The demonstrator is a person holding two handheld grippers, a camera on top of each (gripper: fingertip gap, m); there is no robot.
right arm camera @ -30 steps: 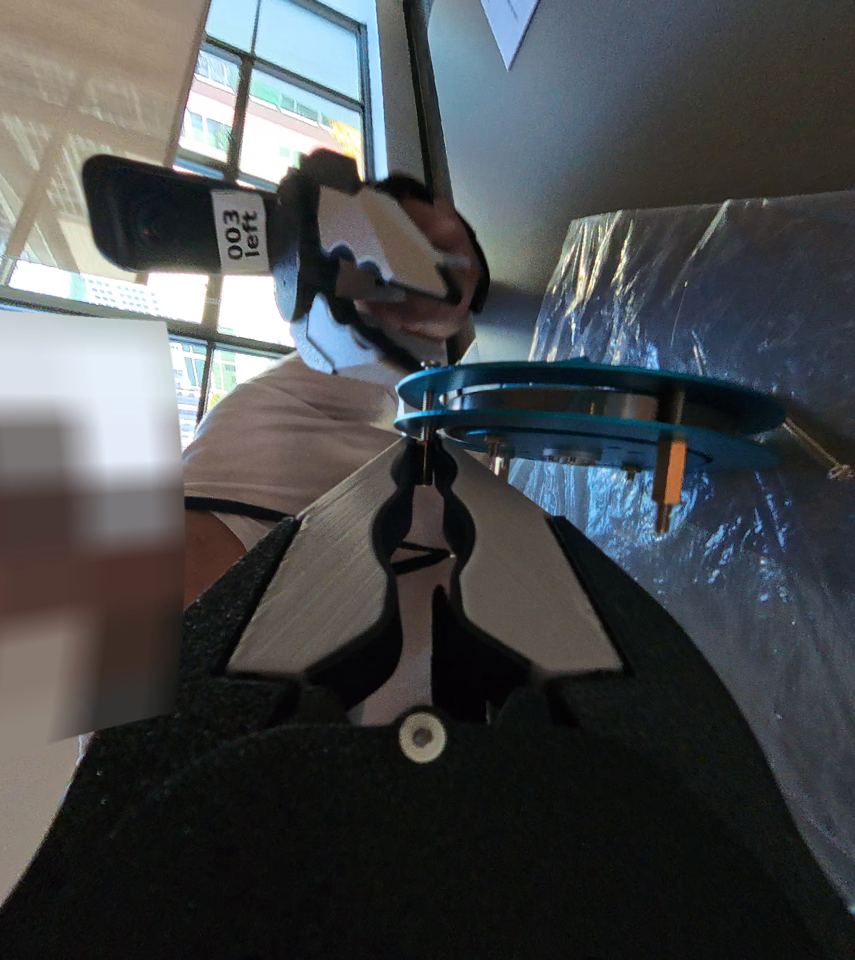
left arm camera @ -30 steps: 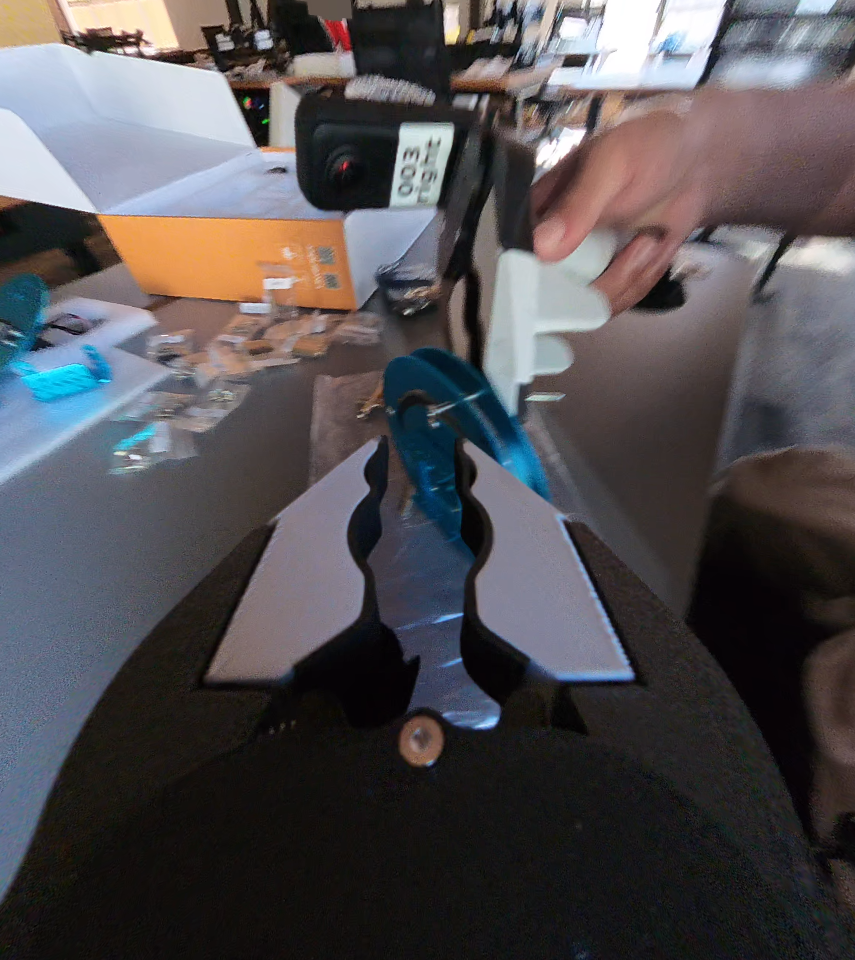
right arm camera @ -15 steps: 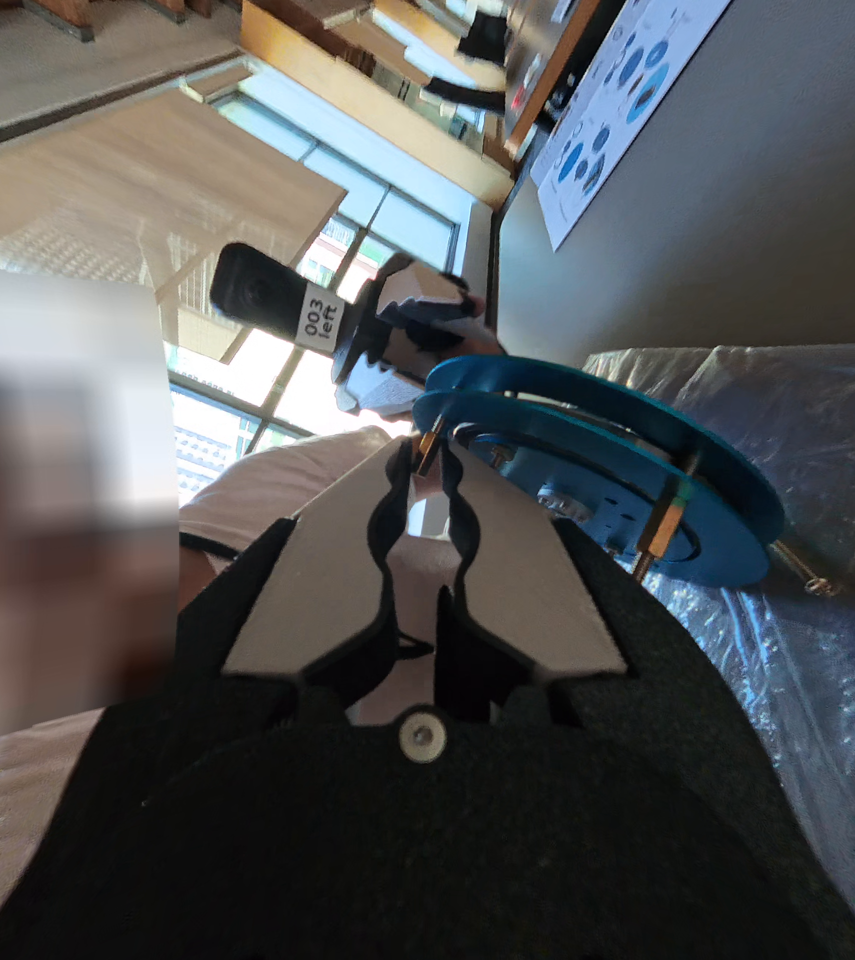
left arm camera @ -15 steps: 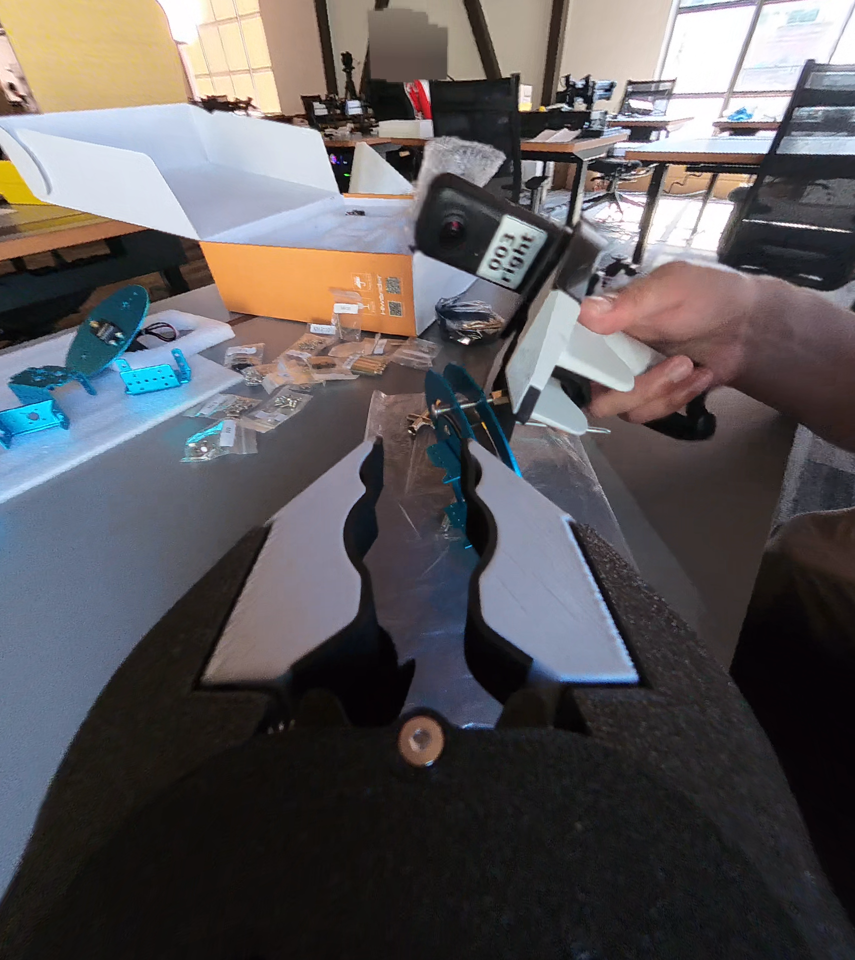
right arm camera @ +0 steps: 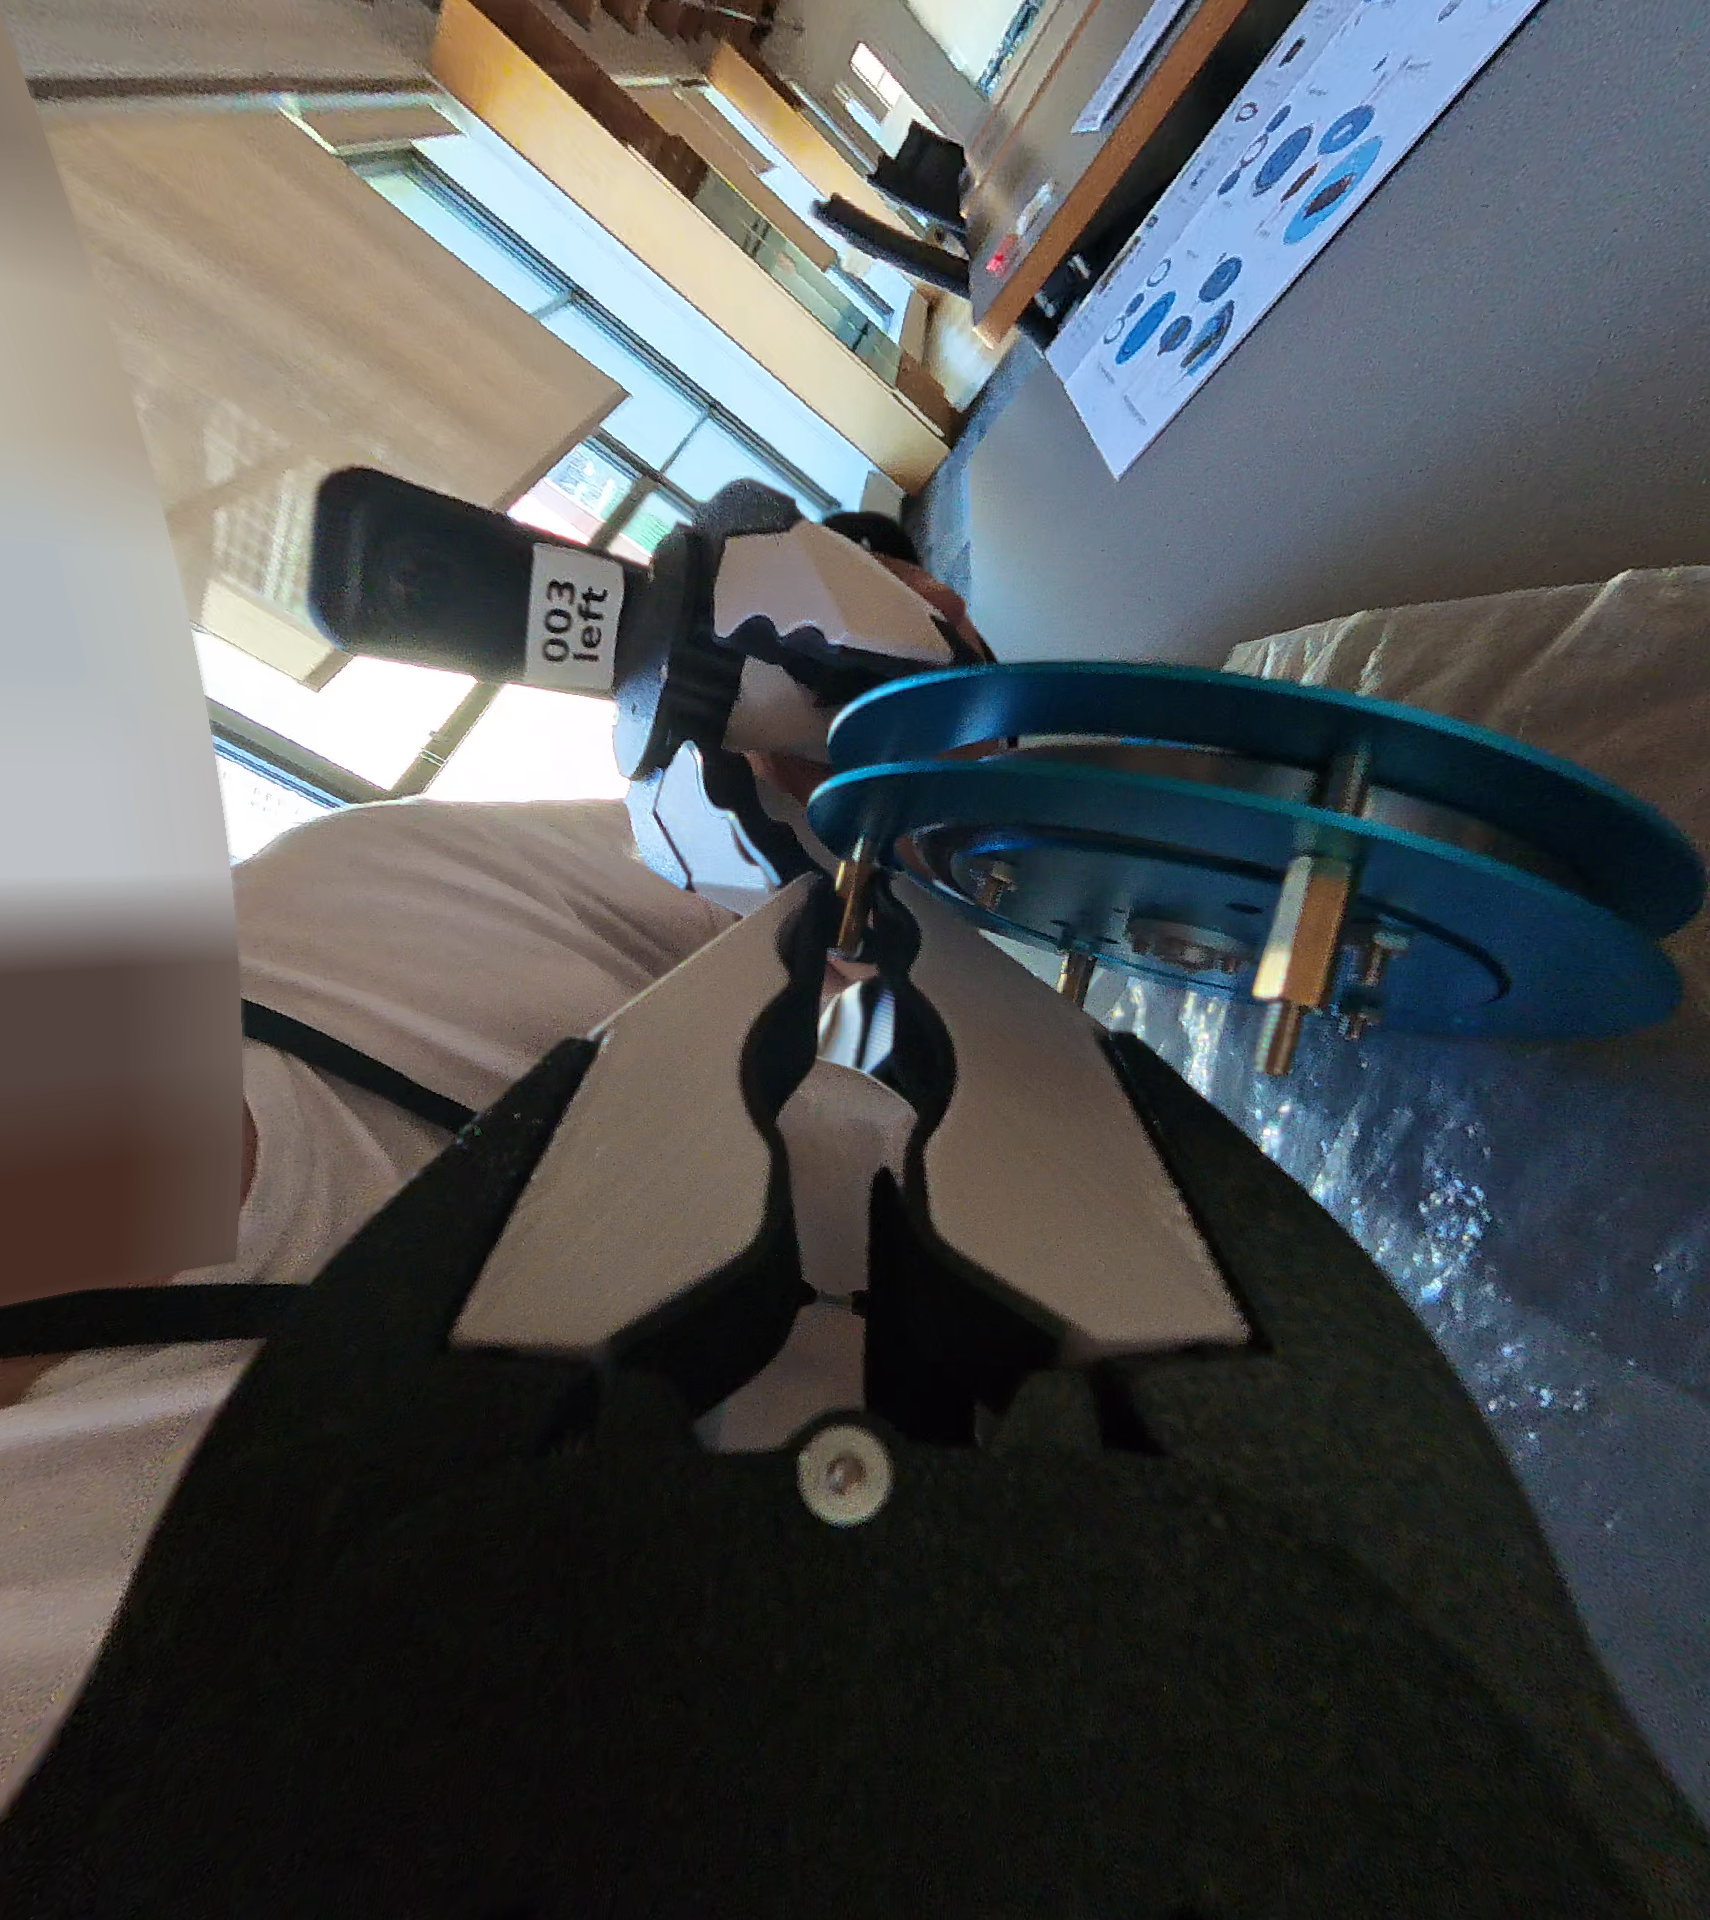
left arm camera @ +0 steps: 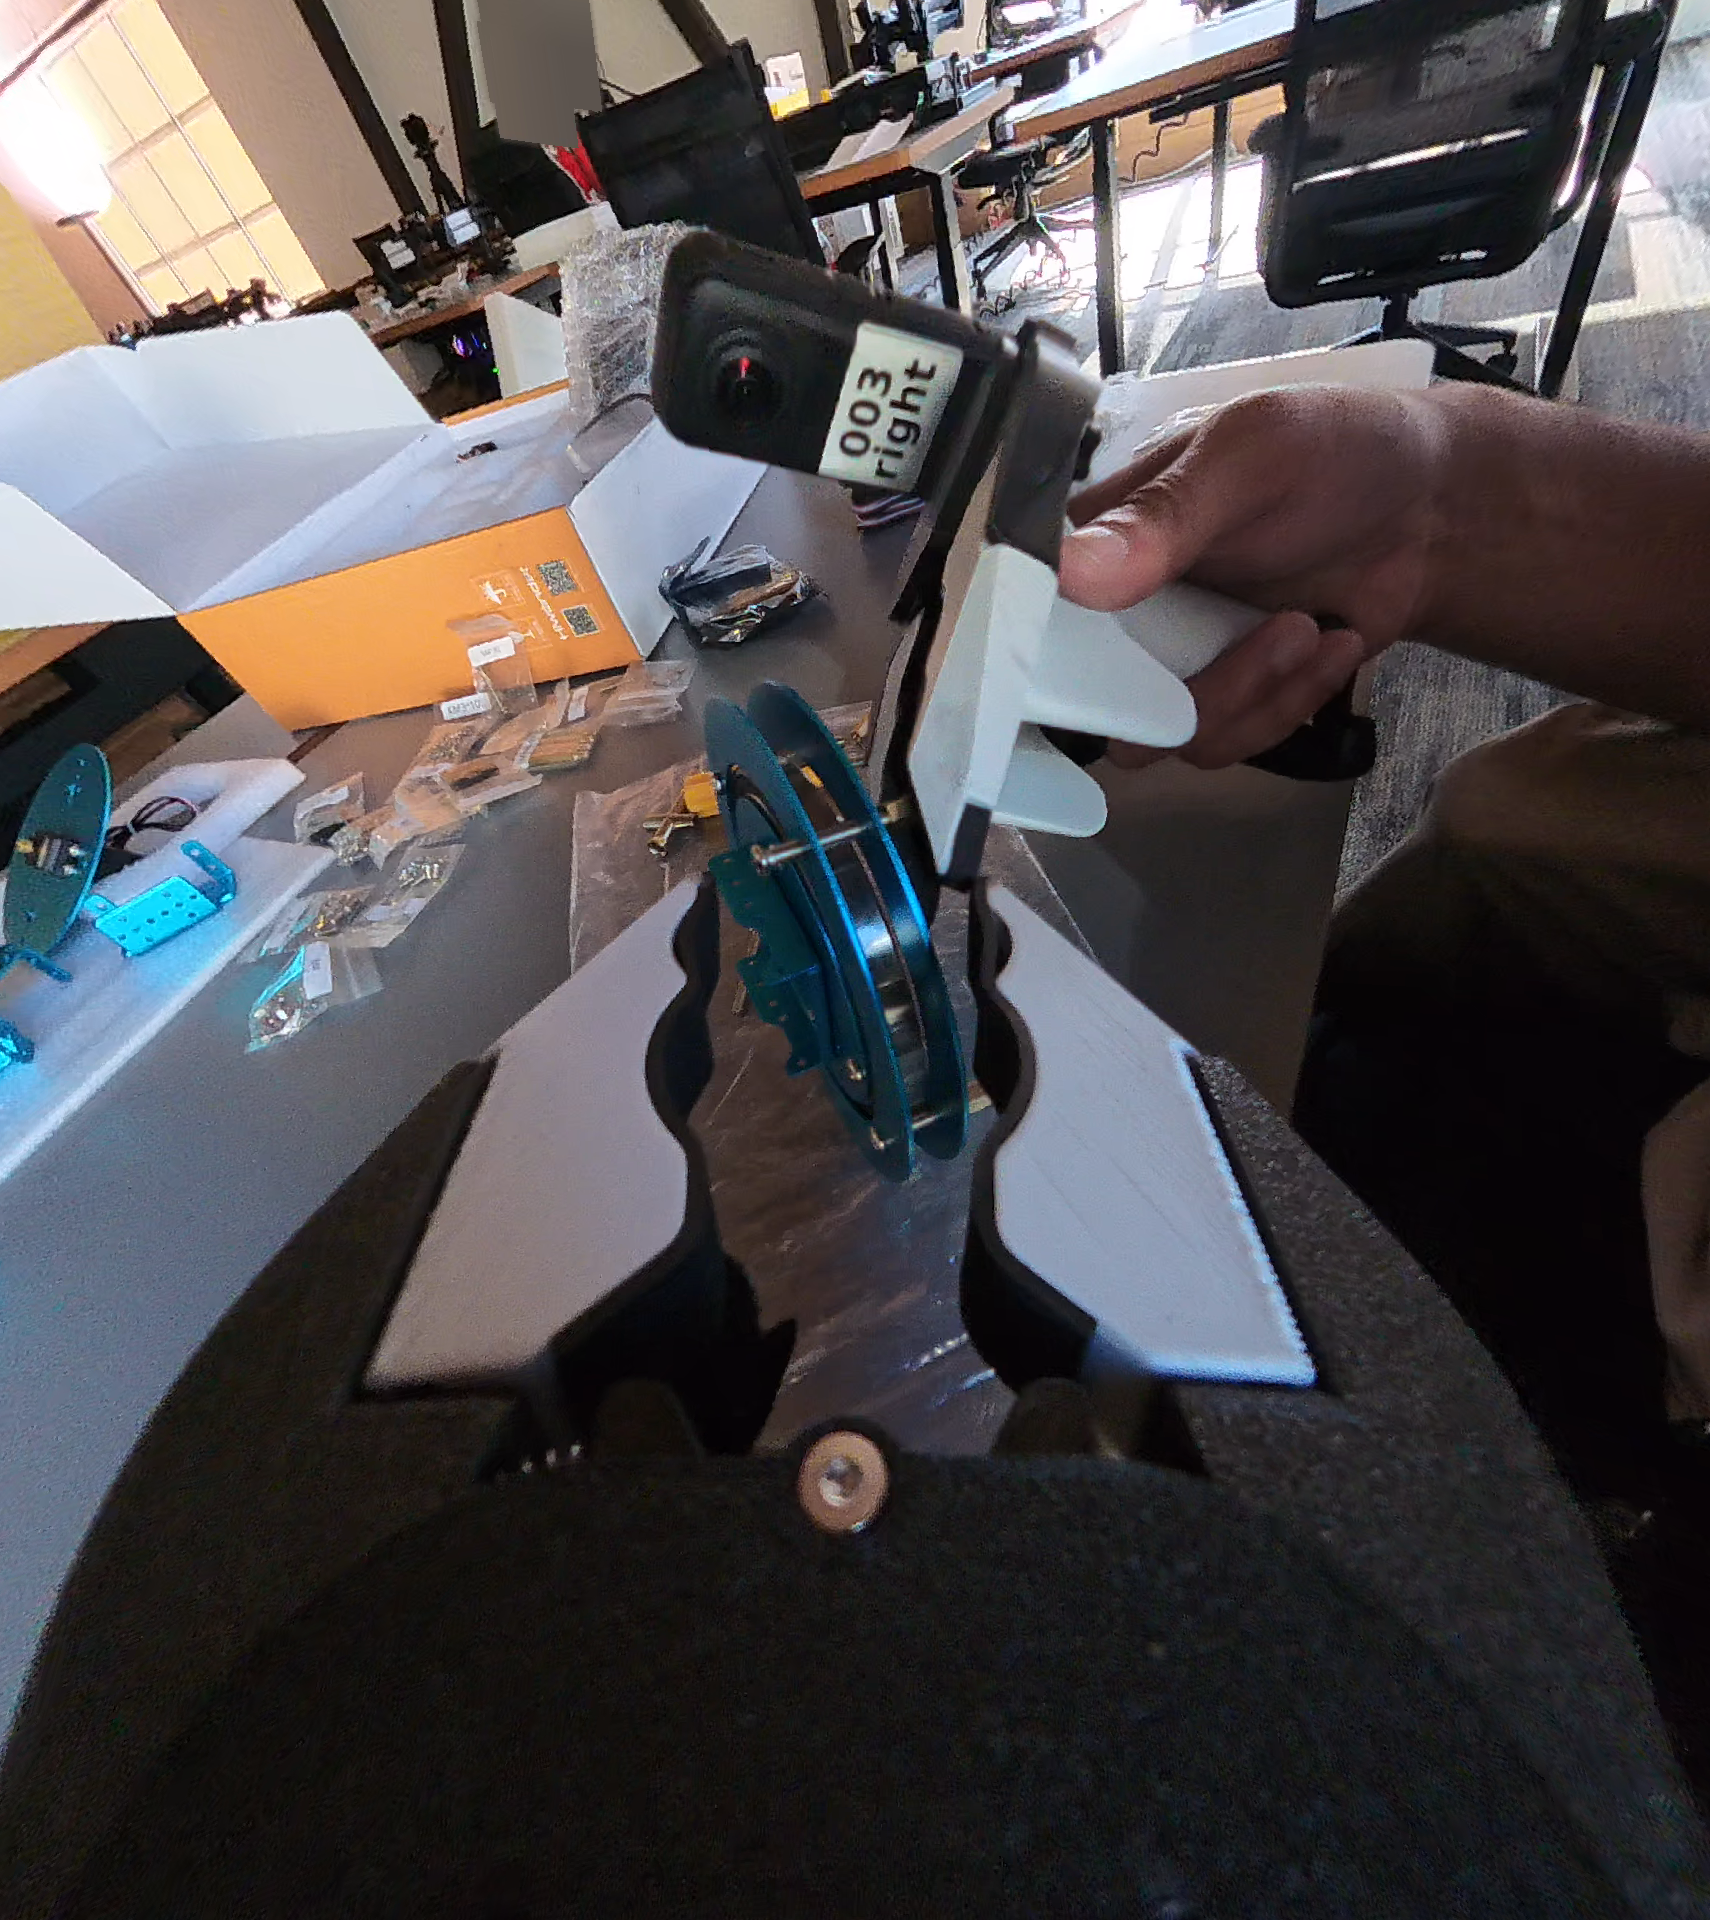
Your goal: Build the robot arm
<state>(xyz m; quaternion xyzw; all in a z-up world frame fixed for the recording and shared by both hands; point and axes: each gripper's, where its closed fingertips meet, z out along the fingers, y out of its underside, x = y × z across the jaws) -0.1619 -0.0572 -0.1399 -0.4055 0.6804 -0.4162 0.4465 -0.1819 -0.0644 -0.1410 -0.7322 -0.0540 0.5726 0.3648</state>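
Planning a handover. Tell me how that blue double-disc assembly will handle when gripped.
Likely stiff: the blue disc assembly is two metal-looking plates joined by brass standoffs. Probably heavy for its size, so pinched by one post near its rim in the right gripper, it may pivot or twist. Set on edge, its round rims could roll.

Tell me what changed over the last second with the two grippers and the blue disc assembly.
The left gripper let go of the blue double-disc assembly: its fingers, earlier shut on the disc edge, now stand apart around it. Both views swung. The right gripper stays pinched on a brass standoff at the rim.
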